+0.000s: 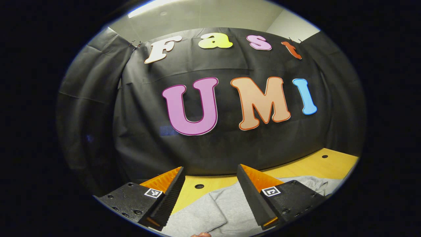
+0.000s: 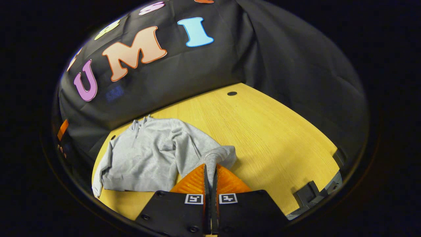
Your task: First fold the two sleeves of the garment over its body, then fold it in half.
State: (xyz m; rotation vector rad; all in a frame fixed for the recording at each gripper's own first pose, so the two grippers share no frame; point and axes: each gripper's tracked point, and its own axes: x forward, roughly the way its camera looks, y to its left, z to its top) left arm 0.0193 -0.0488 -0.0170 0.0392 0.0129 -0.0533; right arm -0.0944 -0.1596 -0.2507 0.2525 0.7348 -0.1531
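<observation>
Sleeve cuff pinched, sweater flat on the worktop

The right gripper (image 2: 210,171) clamps the sleeve cuff (image 2: 215,157) of the sweater (image 2: 148,154); bare worktop (image 2: 263,131) lies beyond it (toward the far edge). The left gripper (image 1: 210,174) hangs wide above the sweater.

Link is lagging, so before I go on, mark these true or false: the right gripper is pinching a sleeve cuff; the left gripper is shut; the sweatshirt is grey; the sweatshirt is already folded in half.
1. The right gripper is pinching a sleeve cuff: true.
2. The left gripper is shut: false, its fingers stand wide apart, holding nothing.
3. The sweatshirt is grey: true.
4. It is already folded in half: false, its body lies spread flat on the table.
</observation>
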